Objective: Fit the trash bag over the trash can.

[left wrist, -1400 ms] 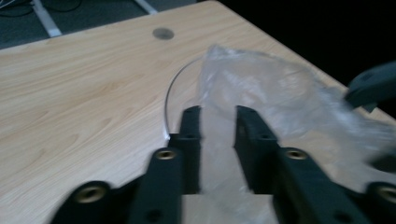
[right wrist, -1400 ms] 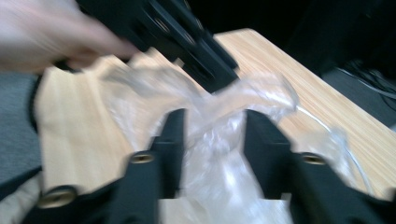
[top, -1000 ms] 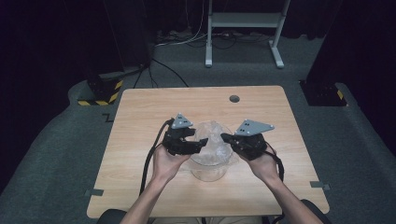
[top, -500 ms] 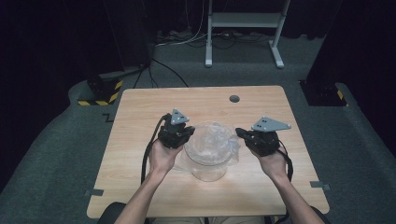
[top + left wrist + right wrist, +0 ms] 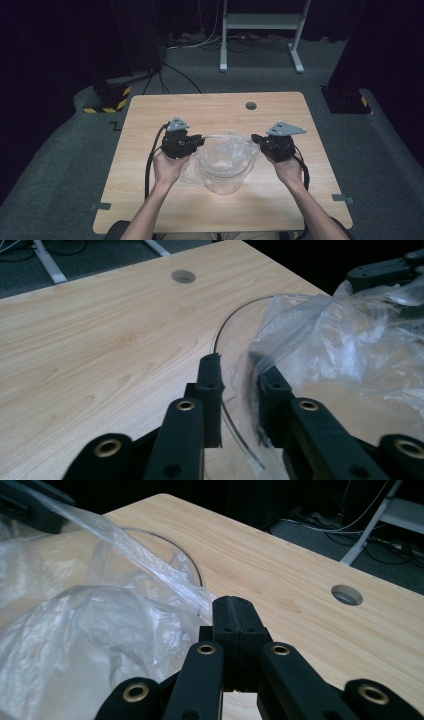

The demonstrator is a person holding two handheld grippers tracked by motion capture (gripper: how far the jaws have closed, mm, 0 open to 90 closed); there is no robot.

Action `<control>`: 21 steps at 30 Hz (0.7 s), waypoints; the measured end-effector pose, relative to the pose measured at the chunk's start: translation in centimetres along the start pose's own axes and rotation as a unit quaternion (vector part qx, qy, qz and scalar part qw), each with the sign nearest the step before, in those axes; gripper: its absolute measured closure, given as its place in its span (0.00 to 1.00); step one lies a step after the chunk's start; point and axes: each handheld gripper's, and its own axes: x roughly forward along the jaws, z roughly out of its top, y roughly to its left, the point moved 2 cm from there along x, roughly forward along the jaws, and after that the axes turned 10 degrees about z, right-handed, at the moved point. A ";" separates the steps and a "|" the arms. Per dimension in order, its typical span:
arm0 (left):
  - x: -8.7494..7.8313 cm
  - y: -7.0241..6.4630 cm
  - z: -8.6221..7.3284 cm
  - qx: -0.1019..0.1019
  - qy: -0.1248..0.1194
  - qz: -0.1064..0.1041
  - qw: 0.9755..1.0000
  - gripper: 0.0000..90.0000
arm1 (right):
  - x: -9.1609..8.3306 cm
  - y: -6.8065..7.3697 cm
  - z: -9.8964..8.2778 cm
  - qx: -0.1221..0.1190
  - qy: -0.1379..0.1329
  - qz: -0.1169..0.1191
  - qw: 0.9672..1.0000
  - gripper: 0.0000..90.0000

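Wooden table (image 5: 150,200), light grain, rounded corners; round cable hole (image 5: 251,106) near its far edge, right of centre. Same hole seen in the left gripper view (image 5: 183,276) and the right gripper view (image 5: 347,594). Grey carpet (image 5: 60,165) all round the table. Bits of tape on the carpet at the table's near corners, one left (image 5: 100,206), one right (image 5: 343,198). Beyond the far edge, a white metal stand (image 5: 260,30) with two feet on the carpet, loose cables (image 5: 200,42) just left of it. Yellow-and-black striped base (image 5: 107,102) off the far left corner; a second (image 5: 363,101) off the far right. Background dark.
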 end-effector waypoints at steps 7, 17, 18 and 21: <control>-1.1 0.4 -0.8 -0.007 0.003 -0.008 1.000 0.76 | 1.5 -1.0 0.3 0.008 0.000 0.002 1.000 1.00; -1.9 0.9 -1.8 -0.041 -0.004 -0.016 0.999 0.92 | 3.8 -1.5 0.7 0.009 0.011 0.020 1.000 1.00; -1.9 1.1 -1.8 -0.046 -0.006 -0.019 0.999 0.94 | 3.9 -1.5 0.7 0.008 0.012 0.021 1.000 1.00; -1.5 1.3 -1.8 -0.062 -0.005 -0.028 0.998 0.98 | 4.1 -1.7 0.5 0.013 0.016 0.024 0.999 1.00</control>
